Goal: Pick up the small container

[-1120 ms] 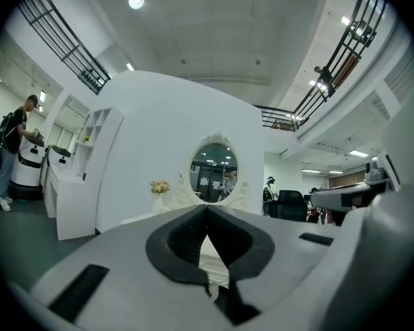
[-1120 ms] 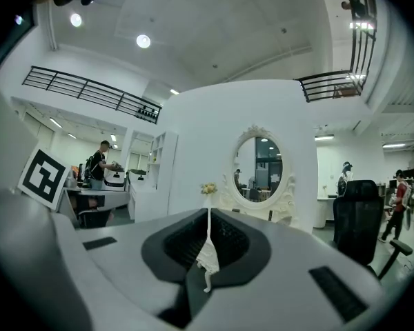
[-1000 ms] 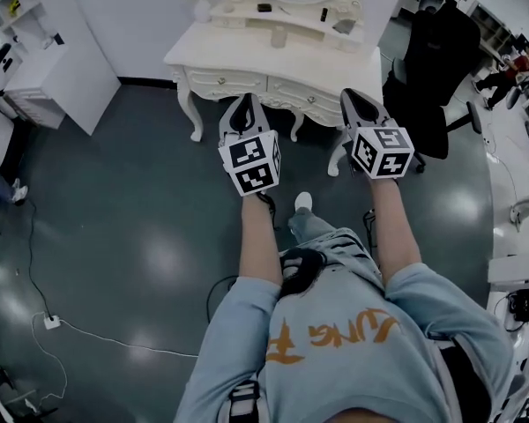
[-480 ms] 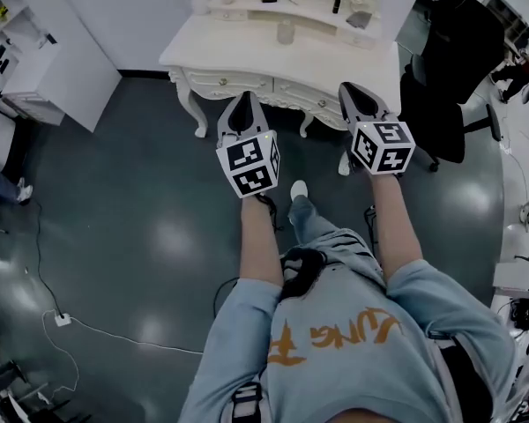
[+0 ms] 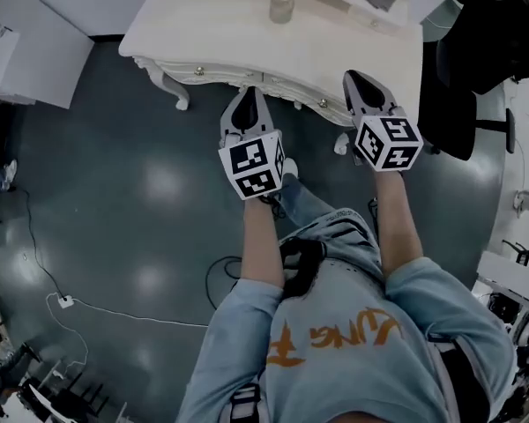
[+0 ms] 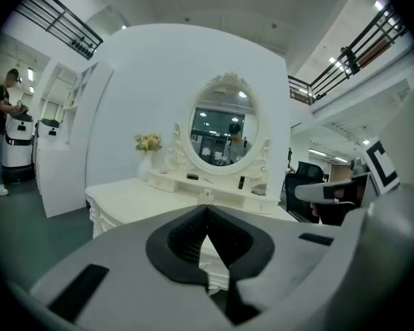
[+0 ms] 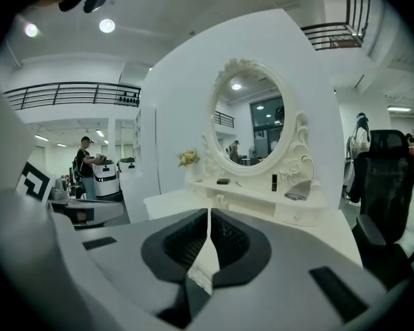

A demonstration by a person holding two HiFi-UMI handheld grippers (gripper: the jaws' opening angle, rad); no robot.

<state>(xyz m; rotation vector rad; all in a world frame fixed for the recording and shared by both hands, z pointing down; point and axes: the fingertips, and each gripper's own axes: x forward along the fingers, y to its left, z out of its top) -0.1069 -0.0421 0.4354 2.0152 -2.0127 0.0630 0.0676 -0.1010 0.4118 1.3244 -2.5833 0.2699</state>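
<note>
**Visibility limits.** In the head view the dressing table (image 5: 247, 47) is cut off at the upper edge. Its mirror (image 6: 224, 126) shows only in the two gripper views. The small container (image 5: 281, 8) stands on the tabletop close to the back shelf, well apart from both grippers. Whether it has a lid cannot be made out. In the left gripper view only its top shows above the jaw tips. The items on the shelf are too small to identify. The person's hands are hidden behind the marker cubes (image 5: 252, 164).

**Grippers.**
- The left gripper (image 5: 247, 97) has its jaws clenched together with nothing between them. It is held at the table's front edge.
- The right gripper (image 5: 353, 77) also has its jaws clenched and empty. It is at the same edge, further right.

**Surroundings.**
- A vase of flowers (image 6: 148, 143) stands at the table's left rear.
- A black office chair (image 5: 476, 51) stands just beside the table's right end.
- A white cabinet (image 5: 18, 51) stands to the left.
- A cable (image 5: 132, 320) lies on the dark floor (image 5: 115, 192).
- A person (image 7: 86, 161) stands well apart in the background.
</note>
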